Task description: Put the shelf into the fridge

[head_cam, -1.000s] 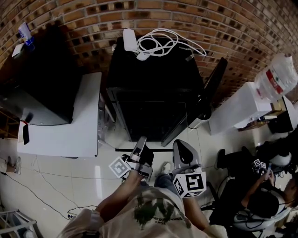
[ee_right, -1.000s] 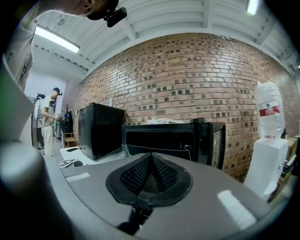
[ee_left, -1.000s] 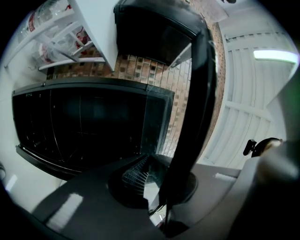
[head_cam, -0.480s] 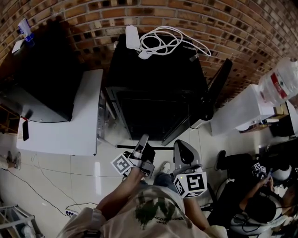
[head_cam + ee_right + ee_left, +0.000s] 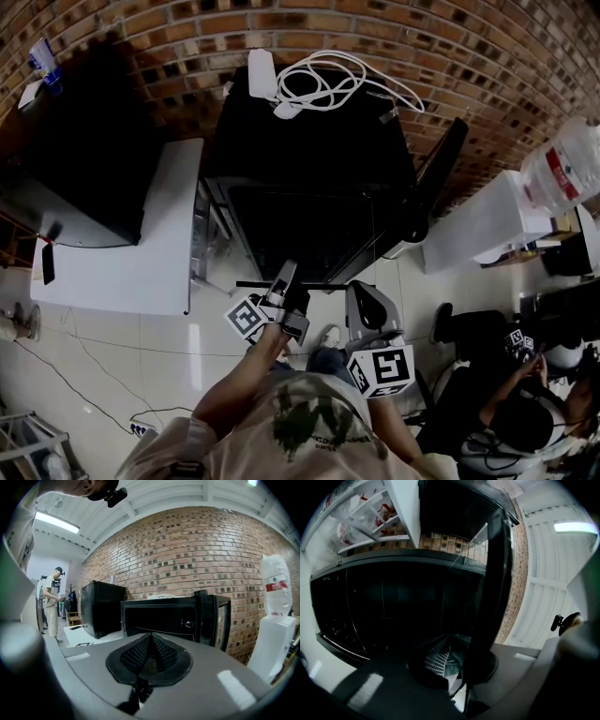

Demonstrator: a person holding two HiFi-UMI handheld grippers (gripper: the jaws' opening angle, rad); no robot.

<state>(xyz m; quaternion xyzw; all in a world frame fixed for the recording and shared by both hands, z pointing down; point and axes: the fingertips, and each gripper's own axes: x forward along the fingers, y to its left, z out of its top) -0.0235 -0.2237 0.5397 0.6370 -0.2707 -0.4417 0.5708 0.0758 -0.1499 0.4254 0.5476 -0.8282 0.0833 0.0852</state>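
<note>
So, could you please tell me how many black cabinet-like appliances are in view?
2. The fridge, its door open, stands in the middle against the brick wall; a second black appliance sits on the white table to its left. More may lie out of frame.

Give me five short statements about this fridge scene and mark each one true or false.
1. The fridge has its door open. True.
2. A white cable lies on top of the fridge. True.
3. The right gripper holds the shelf. False: its jaws are together with nothing between them. The left gripper is the one clamped on the shelf, at the fridge's opening.
4. The water bottle stands to the left of the fridge. False: it is off to the right, past the open door.
5. The wall behind the fridge is smooth white plaster. False: it is brick.
</note>
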